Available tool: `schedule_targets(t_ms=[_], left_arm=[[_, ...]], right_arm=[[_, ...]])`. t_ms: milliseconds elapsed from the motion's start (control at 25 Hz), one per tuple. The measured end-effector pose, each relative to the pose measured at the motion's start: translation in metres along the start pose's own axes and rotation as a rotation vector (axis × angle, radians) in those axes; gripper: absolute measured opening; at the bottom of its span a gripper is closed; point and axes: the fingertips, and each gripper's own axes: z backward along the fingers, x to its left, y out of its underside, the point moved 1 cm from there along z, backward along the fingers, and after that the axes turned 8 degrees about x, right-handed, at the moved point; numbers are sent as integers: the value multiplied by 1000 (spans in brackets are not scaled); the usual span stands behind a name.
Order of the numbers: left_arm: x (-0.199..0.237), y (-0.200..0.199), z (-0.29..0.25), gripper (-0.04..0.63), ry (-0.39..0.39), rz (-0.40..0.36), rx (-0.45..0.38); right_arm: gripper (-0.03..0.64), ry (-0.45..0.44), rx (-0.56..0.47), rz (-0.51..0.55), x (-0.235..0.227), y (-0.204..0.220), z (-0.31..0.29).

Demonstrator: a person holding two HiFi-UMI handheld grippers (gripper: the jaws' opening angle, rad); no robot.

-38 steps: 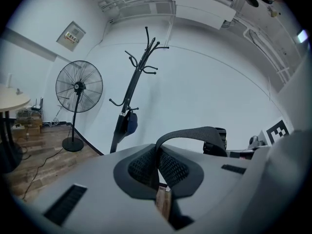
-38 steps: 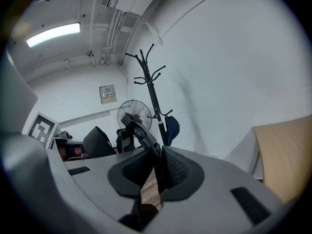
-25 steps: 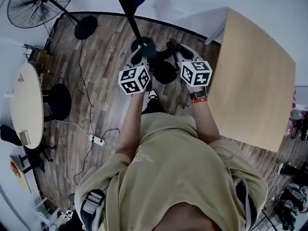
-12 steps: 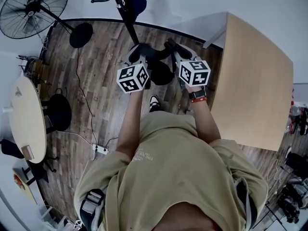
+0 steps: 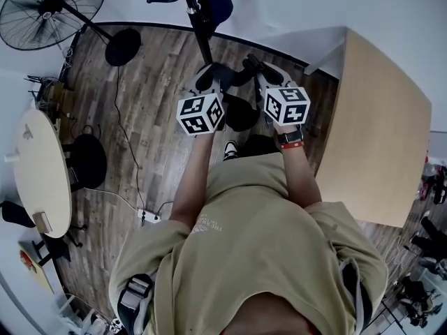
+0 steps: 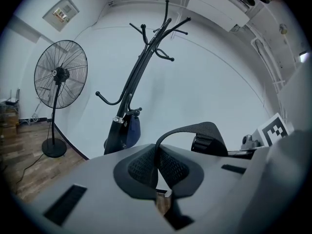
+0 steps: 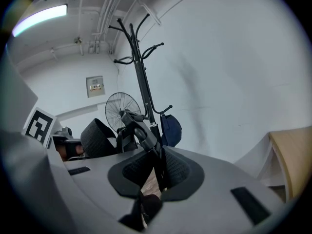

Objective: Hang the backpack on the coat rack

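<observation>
1. Left gripper (image 6: 158, 172) has its jaws pressed together on a black strap (image 6: 192, 128), which arcs up and to the right from the pads. The right gripper (image 7: 158, 174) is clamped the same way on a buckled strap (image 7: 139, 130).
2. In the head view, the backpack (image 5: 241, 112) is a dark mass held between the two grippers. It is on the near side of the coat rack (image 5: 199, 16), close to its pole and not yet on any hook.
3. The coat rack is a black pole with curved hooks at the top and lower down, and it stands before a white wall.
4. A blue bag (image 6: 130, 130) hangs from a low hook on the coat rack.
5. A standing fan (image 5: 52, 5) is to the left of the coat rack, on the wood floor (image 5: 154, 138).
6. A wooden table (image 5: 380, 131) stands to the right of the coat rack.
7. A round table (image 5: 38, 166) lies well to the left of the coat rack, nearer the person than the fan is.
</observation>
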Motion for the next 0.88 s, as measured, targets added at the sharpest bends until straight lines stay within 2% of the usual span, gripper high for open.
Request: schedule_targets(t_ms=[160,440,880], left_arm=[[8,-10,-11,25,-7,5,0],[32,-39,-29,25,-66,13,-53],[64,-68,-55,25,-158,38,-88]], right_arm=[[63,-16,21,-1,-3,-7,-20],[63,-92,4,35,-6,-43,-61],[63,-202,22,71,-3,-77,-118]])
